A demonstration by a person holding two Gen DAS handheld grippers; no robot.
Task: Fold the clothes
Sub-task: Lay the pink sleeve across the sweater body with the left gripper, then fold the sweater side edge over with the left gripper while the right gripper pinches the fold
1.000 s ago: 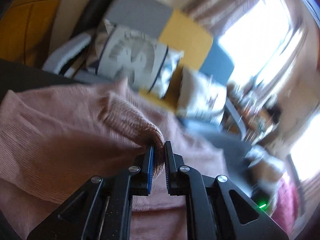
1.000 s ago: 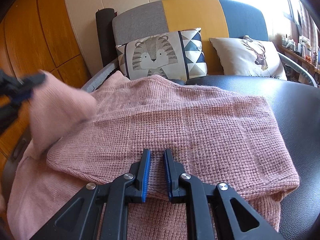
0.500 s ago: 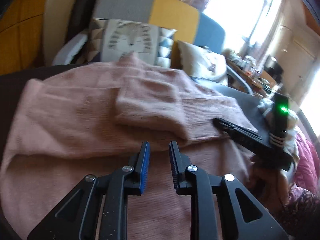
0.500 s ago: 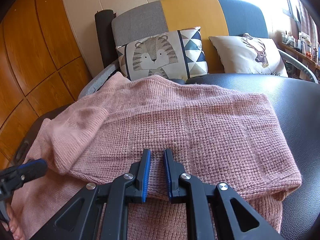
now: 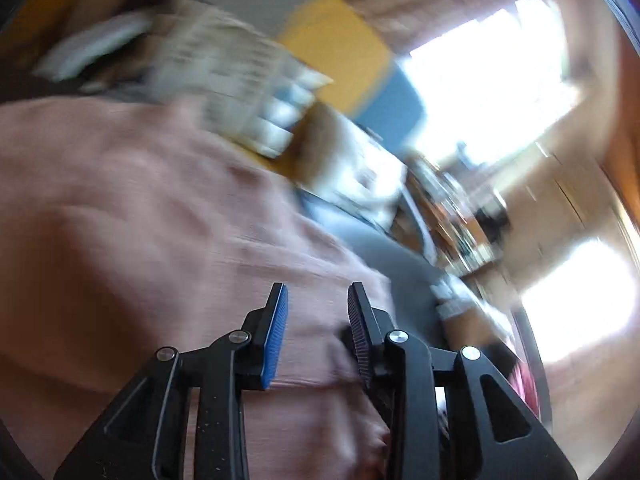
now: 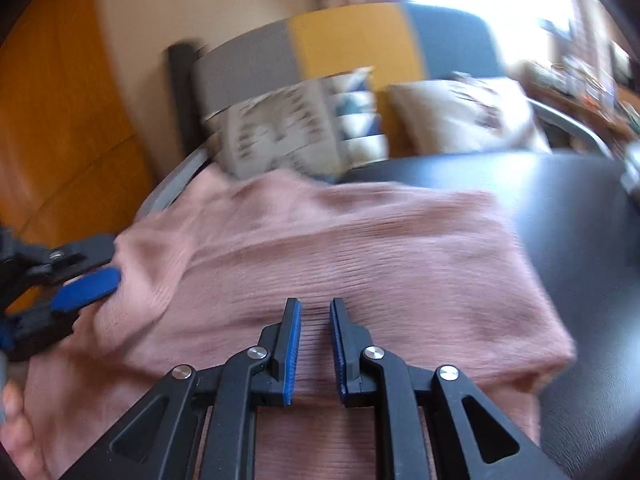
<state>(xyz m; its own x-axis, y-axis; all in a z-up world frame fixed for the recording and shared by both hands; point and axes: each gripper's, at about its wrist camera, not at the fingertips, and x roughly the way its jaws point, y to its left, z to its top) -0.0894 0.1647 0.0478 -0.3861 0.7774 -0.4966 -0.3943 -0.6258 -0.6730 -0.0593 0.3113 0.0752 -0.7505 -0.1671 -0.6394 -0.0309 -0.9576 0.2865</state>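
Observation:
A pink knit sweater (image 6: 360, 248) lies spread on a black table (image 6: 580, 220), with its left sleeve folded in over the body. My right gripper (image 6: 316, 314) hovers low over the near fold, its blue pads a narrow gap apart and nothing pinched between them. My left gripper (image 5: 316, 308) is open wide above the sweater (image 5: 140, 240), holding nothing. In the right wrist view the left gripper (image 6: 86, 276) sits at the sweater's left edge beside the folded sleeve. Both views are motion-blurred.
Behind the table stands a grey, yellow and blue sofa (image 6: 352, 40) with a tiger cushion (image 6: 280, 128) and a pale cushion (image 6: 460, 116). A wooden wall (image 6: 60, 120) lies to the left. A hand (image 6: 12, 420) shows at the lower left.
The left gripper released the sleeve cuff onto the sweater body, drew back, then opened wider and swung. The right gripper stayed near the front fold, shifting slightly.

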